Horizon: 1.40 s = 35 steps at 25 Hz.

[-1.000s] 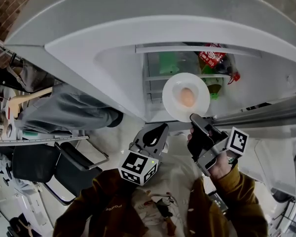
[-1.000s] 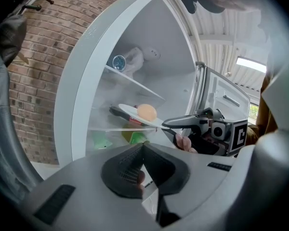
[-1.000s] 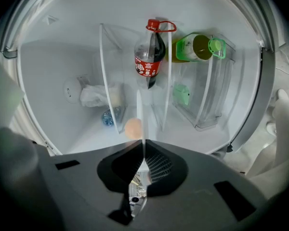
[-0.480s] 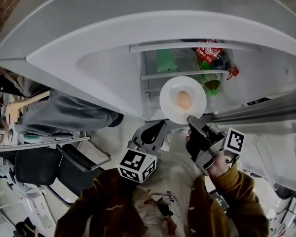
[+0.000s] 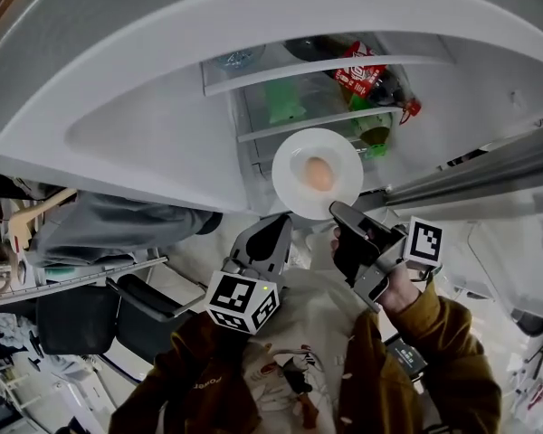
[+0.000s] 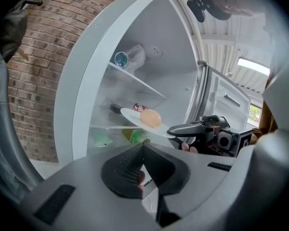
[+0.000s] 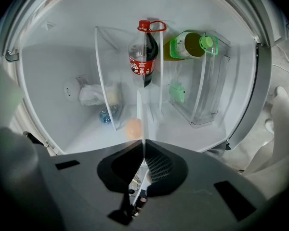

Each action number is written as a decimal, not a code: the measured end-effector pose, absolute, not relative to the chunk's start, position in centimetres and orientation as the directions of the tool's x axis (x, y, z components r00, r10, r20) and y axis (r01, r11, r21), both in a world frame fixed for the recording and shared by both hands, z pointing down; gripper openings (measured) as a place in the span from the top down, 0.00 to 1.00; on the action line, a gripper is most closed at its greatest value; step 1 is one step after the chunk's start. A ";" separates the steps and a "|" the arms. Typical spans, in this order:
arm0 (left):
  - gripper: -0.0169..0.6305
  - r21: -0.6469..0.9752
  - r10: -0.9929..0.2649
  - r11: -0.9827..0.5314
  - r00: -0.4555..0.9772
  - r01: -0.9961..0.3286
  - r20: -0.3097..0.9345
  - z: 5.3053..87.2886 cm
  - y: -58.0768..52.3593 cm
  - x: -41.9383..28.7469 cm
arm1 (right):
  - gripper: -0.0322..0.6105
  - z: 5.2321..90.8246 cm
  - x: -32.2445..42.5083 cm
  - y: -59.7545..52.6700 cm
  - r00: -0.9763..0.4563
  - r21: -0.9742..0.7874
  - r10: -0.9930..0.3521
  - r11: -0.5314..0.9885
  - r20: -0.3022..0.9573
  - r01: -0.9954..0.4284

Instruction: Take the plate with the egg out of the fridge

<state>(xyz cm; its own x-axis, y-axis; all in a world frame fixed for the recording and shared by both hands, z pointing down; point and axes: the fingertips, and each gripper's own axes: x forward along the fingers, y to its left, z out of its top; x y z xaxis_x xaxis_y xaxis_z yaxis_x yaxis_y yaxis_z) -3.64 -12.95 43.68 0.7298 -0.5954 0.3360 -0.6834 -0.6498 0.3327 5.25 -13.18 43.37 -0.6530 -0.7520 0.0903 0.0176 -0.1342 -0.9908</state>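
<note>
A white plate (image 5: 294,165) carrying a brownish egg (image 5: 319,174) hangs in the air in front of the open fridge (image 5: 163,125). My right gripper (image 5: 338,210) is shut on the plate's near rim. In the right gripper view the plate (image 7: 144,114) shows edge-on as a thin line running into the jaws, with the egg (image 7: 133,128) to its left. My left gripper (image 5: 281,224) is shut and holds nothing, just left of and below the plate. From the left gripper view the plate (image 6: 131,115), the egg (image 6: 151,118) and the right gripper (image 6: 177,128) are ahead.
Inside the fridge stand a cola bottle (image 5: 373,81) and a green bottle (image 5: 374,136), plus a green item (image 5: 285,107) on a shelf. The open fridge door (image 5: 489,174) runs along the right. A black chair (image 5: 100,319) stands at lower left.
The plate, still held by the right gripper, has drifted left together with both grippers. More of the fridge's upper shelves has come into the head view.
</note>
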 end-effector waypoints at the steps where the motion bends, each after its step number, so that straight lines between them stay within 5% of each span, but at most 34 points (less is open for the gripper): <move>1: 0.96 0.330 -0.594 -0.654 0.732 -0.681 0.335 43.6 -12.9 -3.6 | 0.92 43.3 5.3 -13.1 -0.652 -0.991 -0.753 -0.133 0.091 0.016; 35: 0.96 0.326 -0.552 -0.692 0.763 -0.644 0.336 43.5 -12.1 -1.9 | 0.92 43.4 6.2 -11.9 -0.637 -0.994 -0.766 -0.109 0.086 -0.003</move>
